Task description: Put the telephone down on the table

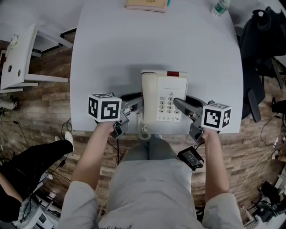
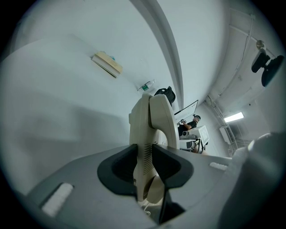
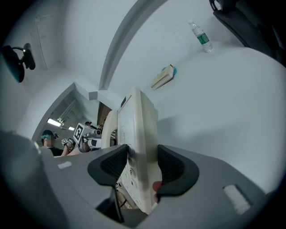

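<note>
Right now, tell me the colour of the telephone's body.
Cream white telephone, clearest in the head view.

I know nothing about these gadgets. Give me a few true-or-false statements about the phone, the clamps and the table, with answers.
1. The left gripper and the right gripper each clamp a side of the telephone. True.
2. The handset is off its cradle. False: it sits in place on the telephone.
3. A book lies at the table's far edge. True.
4. The water bottle touches the telephone. False: it is at the far right corner.
</note>
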`<move>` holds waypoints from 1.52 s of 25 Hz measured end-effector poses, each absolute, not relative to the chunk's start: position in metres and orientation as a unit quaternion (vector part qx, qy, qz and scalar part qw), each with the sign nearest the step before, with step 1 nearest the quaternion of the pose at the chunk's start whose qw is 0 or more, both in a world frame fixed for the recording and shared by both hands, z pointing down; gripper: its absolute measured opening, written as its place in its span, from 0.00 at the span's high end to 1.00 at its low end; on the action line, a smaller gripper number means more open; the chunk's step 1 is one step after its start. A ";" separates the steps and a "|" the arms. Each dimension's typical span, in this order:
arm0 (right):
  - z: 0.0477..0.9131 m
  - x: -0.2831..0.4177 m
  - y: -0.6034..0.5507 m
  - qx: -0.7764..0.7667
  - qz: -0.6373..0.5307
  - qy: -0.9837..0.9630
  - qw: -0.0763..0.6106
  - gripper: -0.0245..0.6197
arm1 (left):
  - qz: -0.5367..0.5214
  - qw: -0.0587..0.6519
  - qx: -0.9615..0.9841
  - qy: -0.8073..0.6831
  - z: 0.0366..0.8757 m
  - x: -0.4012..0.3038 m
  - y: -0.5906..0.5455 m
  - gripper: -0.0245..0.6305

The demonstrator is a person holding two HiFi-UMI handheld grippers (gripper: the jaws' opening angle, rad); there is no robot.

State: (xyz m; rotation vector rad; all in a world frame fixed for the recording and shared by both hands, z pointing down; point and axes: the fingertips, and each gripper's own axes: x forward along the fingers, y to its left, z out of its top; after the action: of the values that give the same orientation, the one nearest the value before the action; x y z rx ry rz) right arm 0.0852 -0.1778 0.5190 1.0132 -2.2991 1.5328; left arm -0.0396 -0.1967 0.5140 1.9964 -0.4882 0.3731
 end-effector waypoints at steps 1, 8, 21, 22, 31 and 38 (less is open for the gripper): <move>0.521 0.085 -0.180 0.342 0.520 -0.777 0.099 0.61 | 0.155 0.504 0.825 -0.203 0.516 -0.040 -0.199 0.78; 0.543 0.090 -0.208 0.341 0.528 -0.771 0.100 0.61 | 0.148 0.520 0.815 -0.208 0.538 -0.035 -0.225 0.78; 0.567 0.086 -0.214 0.334 0.538 -0.767 0.102 0.61 | 0.162 0.525 0.807 -0.217 0.561 -0.039 -0.232 0.78; 0.568 0.086 -0.216 0.334 0.539 -0.767 0.102 0.61 | 0.162 0.526 0.806 -0.217 0.563 -0.039 -0.234 0.78; 0.579 0.086 -0.222 0.329 0.542 -0.766 0.107 0.61 | 0.164 0.535 0.799 -0.219 0.576 -0.038 -0.237 0.78; 0.584 0.086 -0.223 0.329 0.542 -0.765 0.110 0.61 | 0.164 0.554 0.787 -0.217 0.583 -0.037 -0.233 0.78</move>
State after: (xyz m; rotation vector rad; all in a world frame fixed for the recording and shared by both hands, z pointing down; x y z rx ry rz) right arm 0.0860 -0.2229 0.5839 0.9684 -2.2497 1.5920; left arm -0.0372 -0.2329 0.5827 1.8583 -0.5126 0.3873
